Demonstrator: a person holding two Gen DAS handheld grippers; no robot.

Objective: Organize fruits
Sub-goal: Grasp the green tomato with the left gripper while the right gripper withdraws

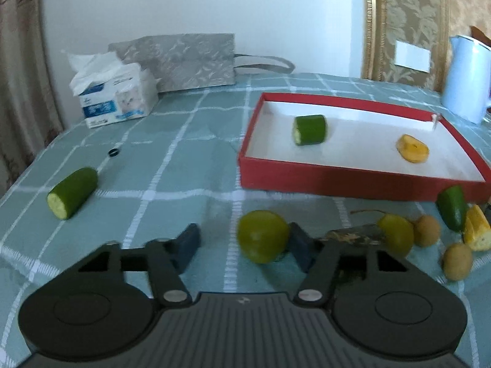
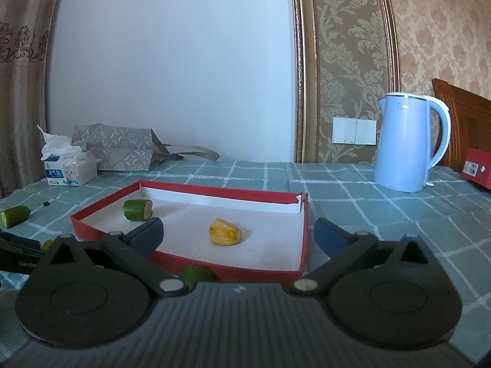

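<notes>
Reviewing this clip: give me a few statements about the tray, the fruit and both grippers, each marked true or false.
1. The red tray holds two pieces: a cucumber chunk and a yellow piece. True.
2. The left gripper is shut on a cucumber. False: it is open, with a green round fruit between its fingers.
3. The right gripper is open and holds nothing. True.
4. The blue kettle stands inside the tray. False: it stands on the tablecloth behind it.
</notes>
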